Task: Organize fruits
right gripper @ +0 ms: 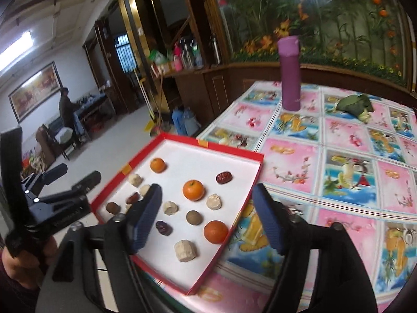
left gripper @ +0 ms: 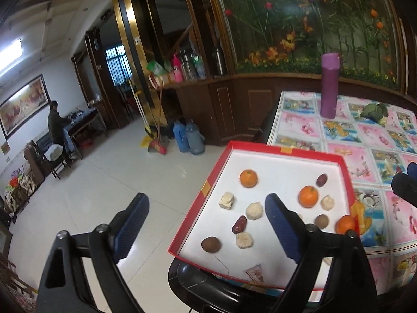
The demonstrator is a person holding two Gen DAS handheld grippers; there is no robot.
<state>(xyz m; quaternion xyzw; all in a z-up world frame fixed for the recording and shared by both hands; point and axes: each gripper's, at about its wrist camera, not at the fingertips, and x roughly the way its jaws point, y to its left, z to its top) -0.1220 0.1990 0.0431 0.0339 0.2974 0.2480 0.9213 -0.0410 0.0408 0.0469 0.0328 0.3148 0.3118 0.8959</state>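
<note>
Fruits lay scattered in the red tray while I held both the left gripper and right gripper apart, empty; approaching one orange squarely seemed best.

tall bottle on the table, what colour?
Purple, matte, the bottle with a matching lid; clearest in the right wrist view.
</note>
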